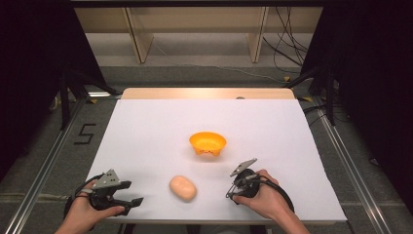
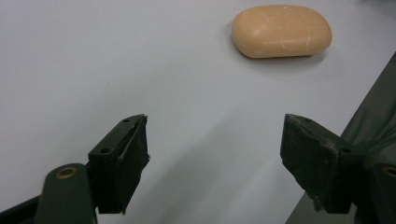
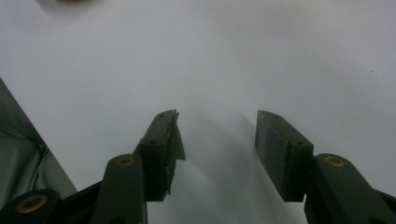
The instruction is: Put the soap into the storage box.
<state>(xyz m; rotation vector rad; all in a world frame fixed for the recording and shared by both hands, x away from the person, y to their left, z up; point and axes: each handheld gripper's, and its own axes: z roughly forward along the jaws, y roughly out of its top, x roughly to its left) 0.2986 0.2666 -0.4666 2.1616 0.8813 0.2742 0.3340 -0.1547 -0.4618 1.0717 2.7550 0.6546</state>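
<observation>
Jaws of the left gripper (image 2: 215,140) are standing wide apart, gripping nothing, hovering over the white table (image 1: 146,126) near its front edge. Right gripper (image 3: 217,135) is sitting partly open, empty too. Tan soap bar (image 1: 182,188) is lying between both grippers, touching neither, with the orange bowl (image 1: 208,143) behind it.

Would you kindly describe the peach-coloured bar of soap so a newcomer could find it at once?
Start at the white sheet covering the table. Near its front edge, between the left gripper and right gripper, lies the soap. It is a smooth, rounded, pale peach oval lying flat, unlike the bright orange bowl behind it.
</observation>
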